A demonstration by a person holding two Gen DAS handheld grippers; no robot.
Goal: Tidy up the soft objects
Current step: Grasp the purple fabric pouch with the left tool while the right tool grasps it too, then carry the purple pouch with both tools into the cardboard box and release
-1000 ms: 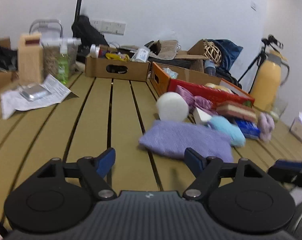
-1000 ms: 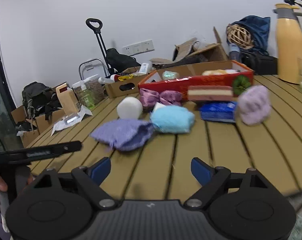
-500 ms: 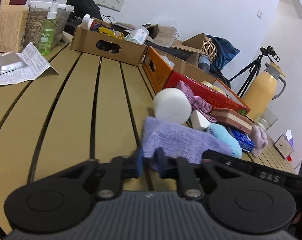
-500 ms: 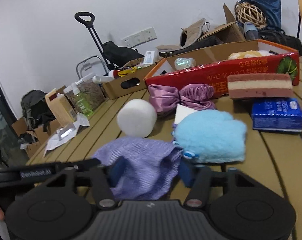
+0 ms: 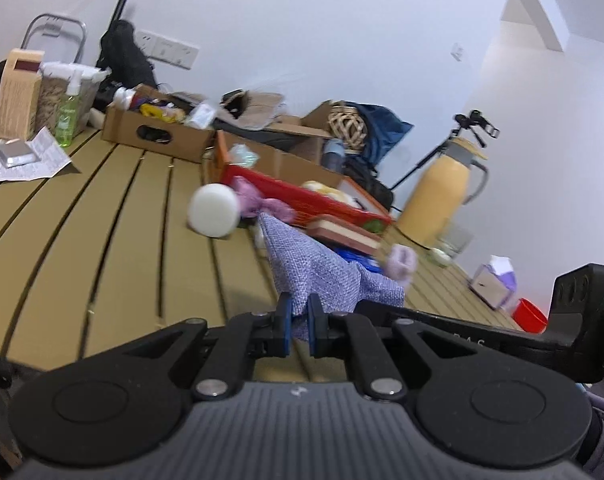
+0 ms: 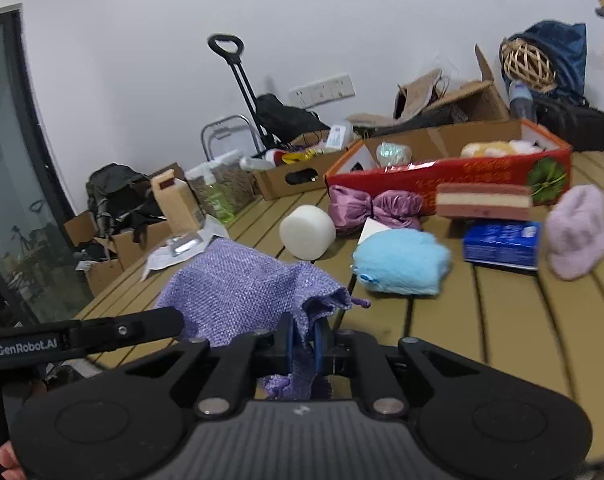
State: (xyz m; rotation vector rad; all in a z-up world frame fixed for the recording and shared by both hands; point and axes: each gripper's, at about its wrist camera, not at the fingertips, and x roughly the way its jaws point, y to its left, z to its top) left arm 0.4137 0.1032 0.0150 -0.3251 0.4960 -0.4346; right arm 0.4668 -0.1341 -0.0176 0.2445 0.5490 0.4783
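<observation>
Left gripper [image 5: 298,326] and right gripper [image 6: 303,340] each clamp one edge of the purple cloth [image 6: 238,292]; a two-point hold spreads it, probably for folding.

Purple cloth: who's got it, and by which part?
Both. The left gripper is shut on one edge of the purple cloth; the right gripper pinches its bunched opposite end.

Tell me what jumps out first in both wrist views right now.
The purple woven cloth dominates: both the left gripper and the right gripper have their jaws shut on it, holding it above the slatted table. Behind it lie a white foam cylinder, a fluffy blue item and a red box.
</observation>
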